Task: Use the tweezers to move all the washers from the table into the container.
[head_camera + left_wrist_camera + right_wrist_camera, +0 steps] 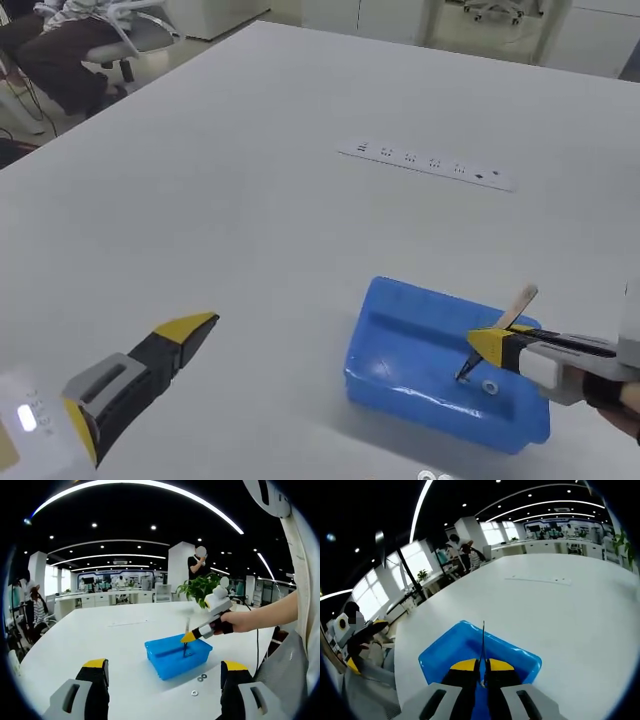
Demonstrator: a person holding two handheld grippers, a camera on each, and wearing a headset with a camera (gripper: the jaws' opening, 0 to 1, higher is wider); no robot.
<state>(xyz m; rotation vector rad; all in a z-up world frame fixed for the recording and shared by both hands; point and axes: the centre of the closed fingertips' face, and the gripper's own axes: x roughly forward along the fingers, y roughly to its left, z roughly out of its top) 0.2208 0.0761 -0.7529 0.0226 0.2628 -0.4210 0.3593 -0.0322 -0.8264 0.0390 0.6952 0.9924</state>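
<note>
A blue container (400, 350) sits on the white table at the lower right. My right gripper (490, 345) hovers over it, shut on tweezers (467, 370) whose tips point down into the container, close to a washer (490, 386) lying inside. In the right gripper view the tweezers (483, 642) stick out from between the closed jaws above the container (445, 652). My left gripper (185, 332) rests at the lower left, open and holding nothing. In the left gripper view, loose washers (201, 678) lie on the table in front of the container (170, 662).
A white power strip (425, 163) lies flat further back on the table. A seated person (70, 40) and office chairs are beyond the table's far left edge. Two washers (430, 476) show at the bottom edge of the head view.
</note>
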